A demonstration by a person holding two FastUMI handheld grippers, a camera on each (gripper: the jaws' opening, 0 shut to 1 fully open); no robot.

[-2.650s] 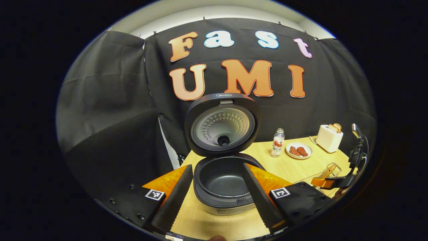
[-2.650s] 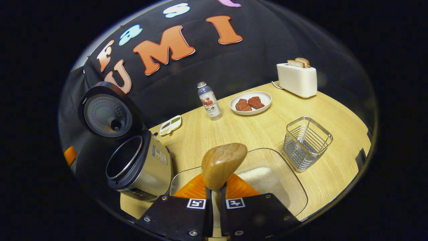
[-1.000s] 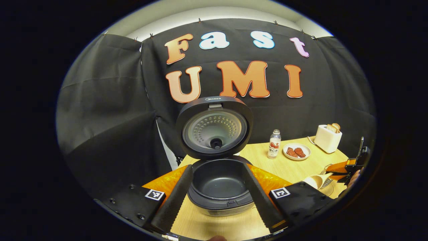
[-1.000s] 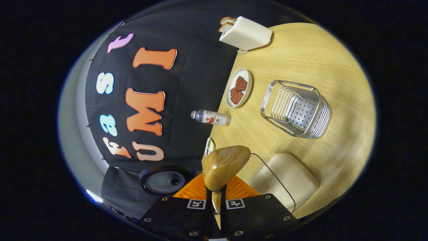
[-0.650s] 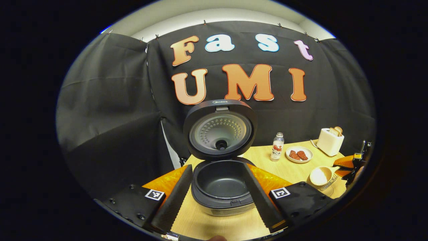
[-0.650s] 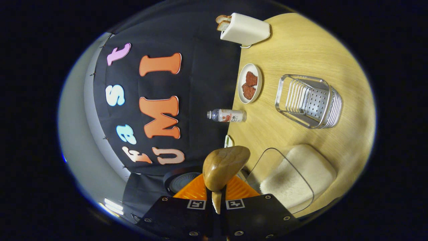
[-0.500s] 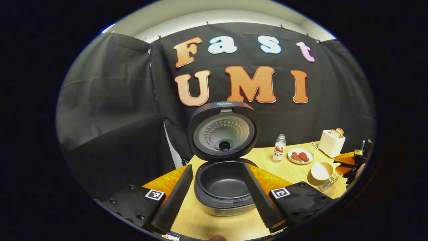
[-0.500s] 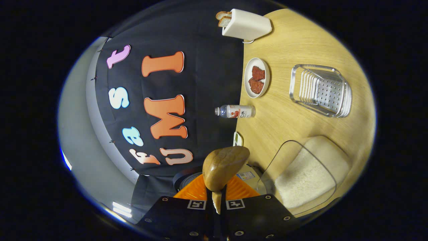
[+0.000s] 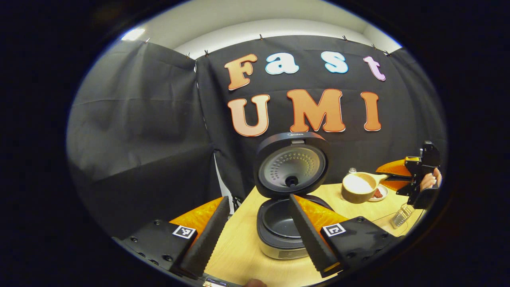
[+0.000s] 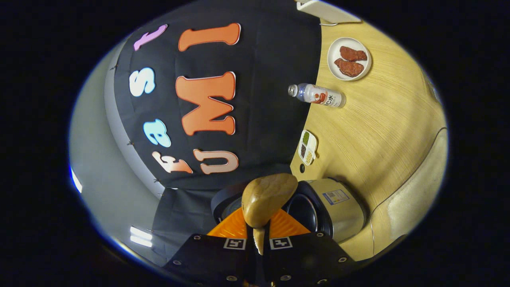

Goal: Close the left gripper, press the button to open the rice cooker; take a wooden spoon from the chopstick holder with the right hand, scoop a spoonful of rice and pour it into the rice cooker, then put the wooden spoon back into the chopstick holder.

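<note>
Rice cooker (image 9: 285, 235) on table (image 9: 239, 255), bottle (image 10: 317, 95) beside plate (image 10: 349, 58)

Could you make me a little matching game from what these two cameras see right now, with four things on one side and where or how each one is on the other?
Things:
1. wooden spoon
2. rice cooker
3. bottle
4. white plate

States:
A. lid swung up, dark inner pot bare
B. carries two reddish-brown pieces of food
C. held up over the table by the right hand-held gripper, white rice in its bowl
D. stands on the table between the plate and a small divided dish

Pairs: 1-C, 2-A, 3-D, 4-B
</note>
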